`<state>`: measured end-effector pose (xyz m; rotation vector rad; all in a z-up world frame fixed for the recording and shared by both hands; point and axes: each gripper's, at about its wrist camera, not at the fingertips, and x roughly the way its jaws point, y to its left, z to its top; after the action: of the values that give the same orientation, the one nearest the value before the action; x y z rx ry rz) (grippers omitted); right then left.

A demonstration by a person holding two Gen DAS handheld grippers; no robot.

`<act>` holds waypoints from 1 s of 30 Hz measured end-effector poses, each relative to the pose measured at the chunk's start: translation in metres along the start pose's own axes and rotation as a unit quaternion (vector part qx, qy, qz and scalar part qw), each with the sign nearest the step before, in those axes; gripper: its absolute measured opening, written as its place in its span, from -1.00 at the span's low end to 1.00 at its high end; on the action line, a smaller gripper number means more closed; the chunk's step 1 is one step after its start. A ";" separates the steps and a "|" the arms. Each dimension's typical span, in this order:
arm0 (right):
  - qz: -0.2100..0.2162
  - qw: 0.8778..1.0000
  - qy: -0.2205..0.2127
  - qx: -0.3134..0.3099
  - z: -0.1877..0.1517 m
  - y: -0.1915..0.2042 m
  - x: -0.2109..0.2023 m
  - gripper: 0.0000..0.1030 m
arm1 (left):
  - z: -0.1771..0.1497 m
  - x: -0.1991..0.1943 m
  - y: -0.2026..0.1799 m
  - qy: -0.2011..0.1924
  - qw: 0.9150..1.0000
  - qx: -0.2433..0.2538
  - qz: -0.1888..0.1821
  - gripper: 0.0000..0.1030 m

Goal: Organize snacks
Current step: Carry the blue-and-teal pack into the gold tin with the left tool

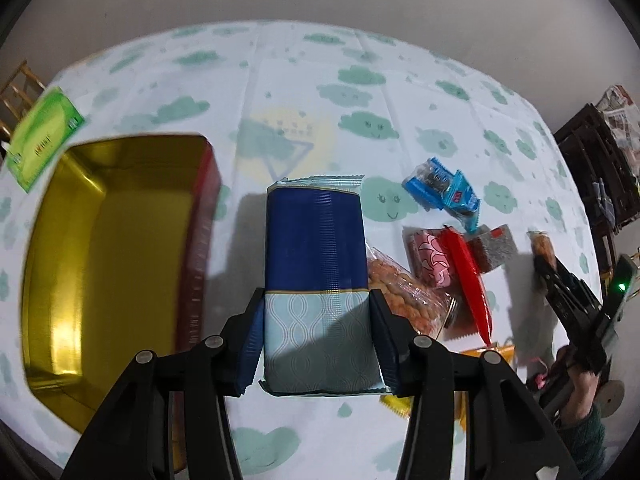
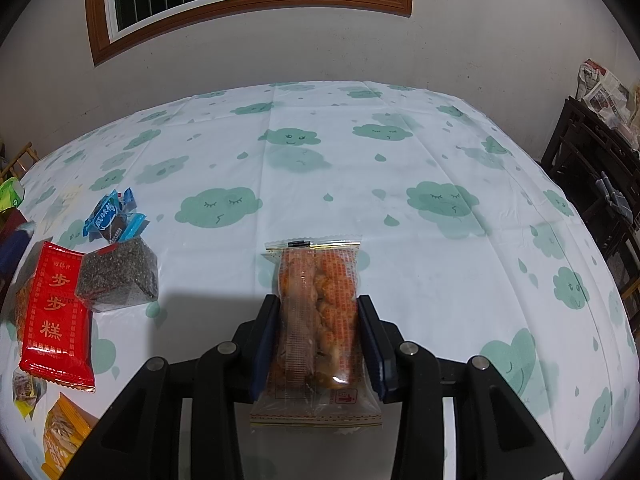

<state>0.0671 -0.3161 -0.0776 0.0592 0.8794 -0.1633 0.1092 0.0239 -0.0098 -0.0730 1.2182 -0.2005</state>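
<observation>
My left gripper (image 1: 316,312) is shut on a dark blue and pale blue snack packet (image 1: 316,248), held above the table just right of an open gold-lined tin box (image 1: 112,248). My right gripper (image 2: 318,320) is shut on a clear packet of orange twisted pastry (image 2: 318,316), held above the tablecloth. That right gripper (image 1: 548,276) also shows at the right edge of the left wrist view. Loose snacks lie on the table: blue wrapped packets (image 1: 444,192), a pink packet (image 1: 430,260), a red packet (image 2: 56,312), a grey seed bar (image 2: 116,276), a bag of peanuts (image 1: 404,292).
A green tissue pack (image 1: 40,136) lies beyond the tin at the left. Yellow and orange packets (image 2: 60,436) lie at the near left of the right wrist view. The cloud-print tablecloth (image 2: 400,208) covers the table. Dark wooden furniture (image 2: 592,184) stands at the right.
</observation>
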 end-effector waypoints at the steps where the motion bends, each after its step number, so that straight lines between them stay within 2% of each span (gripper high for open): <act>1: 0.000 1.000 0.000 0.000 0.000 0.000 0.000 -0.22 | -0.001 -0.008 0.004 -0.007 1.000 0.005 0.002 -0.13; 8: 0.000 1.000 0.000 0.000 0.000 0.000 0.000 -0.22 | -0.009 -0.039 0.061 -0.033 0.998 0.013 0.060 -0.12; 14: 0.000 1.000 0.000 0.001 0.000 0.000 0.000 -0.22 | -0.026 -0.032 0.118 -0.028 0.992 0.024 0.118 -0.12; 20: -0.001 1.000 0.000 0.000 0.000 0.000 0.000 -0.22 | -0.041 -0.013 0.158 -0.009 0.994 0.009 0.113 -0.13; 30: -0.003 1.000 -0.001 -0.002 -0.001 -0.001 0.001 -0.22 | -0.054 0.002 0.176 0.006 0.994 0.008 0.110 -0.14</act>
<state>0.0669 -0.3167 -0.0784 0.0527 0.8789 -0.1667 0.0794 0.1982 -0.0593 0.0761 1.2275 -0.0182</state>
